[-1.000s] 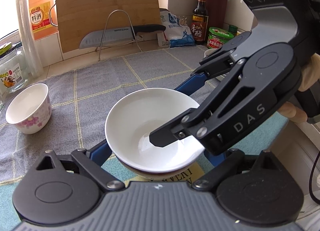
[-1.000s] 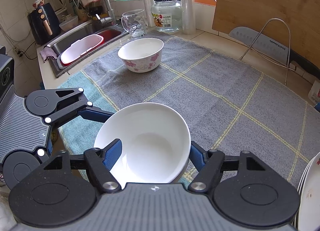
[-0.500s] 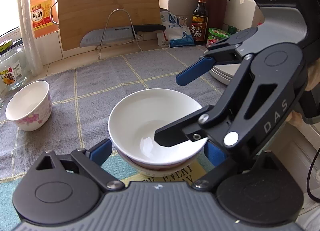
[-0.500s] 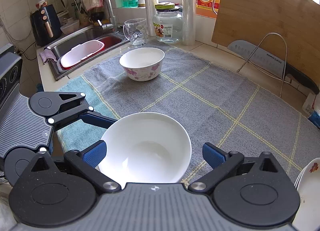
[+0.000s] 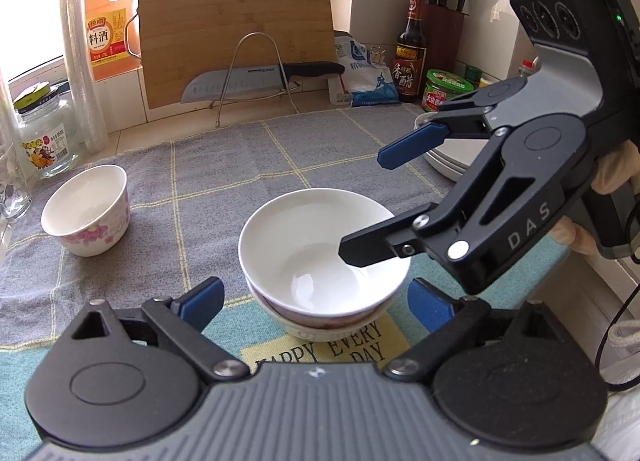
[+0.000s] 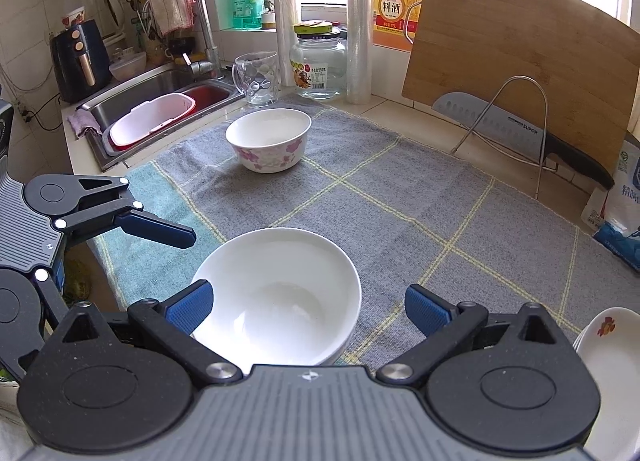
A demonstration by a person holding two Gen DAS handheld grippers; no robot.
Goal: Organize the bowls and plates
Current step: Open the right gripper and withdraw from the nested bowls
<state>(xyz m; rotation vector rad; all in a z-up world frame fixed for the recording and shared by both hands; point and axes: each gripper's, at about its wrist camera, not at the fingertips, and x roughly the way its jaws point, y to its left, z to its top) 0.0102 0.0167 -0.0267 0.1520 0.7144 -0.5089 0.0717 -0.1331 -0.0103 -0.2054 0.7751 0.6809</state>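
Observation:
A white bowl [image 5: 316,257] sits nested on another bowl on the grey cloth [image 5: 224,165]; it also shows in the right wrist view [image 6: 276,297]. My left gripper [image 5: 316,301] is open, its fingers apart either side of the stack and clear of it. My right gripper [image 6: 308,309] is open just behind the bowl; from the left wrist view it [image 5: 372,205] hovers over the bowl's right rim. A flowered bowl [image 5: 86,215] stands alone at the far left of the cloth, seen too in the right wrist view [image 6: 269,145]. Stacked plates [image 5: 452,153] lie at the right.
A cutting board [image 5: 236,33], a knife on a wire rack [image 5: 256,81], bottles, a knife block and jars line the back wall. A sink [image 6: 160,109] with a pink tub lies beyond the cloth's left end. A glass mug [image 6: 258,79] stands near it.
Both grippers have opened and let go of the white bowl, which now rests on the lower bowl. Both have drawn back and up from it.

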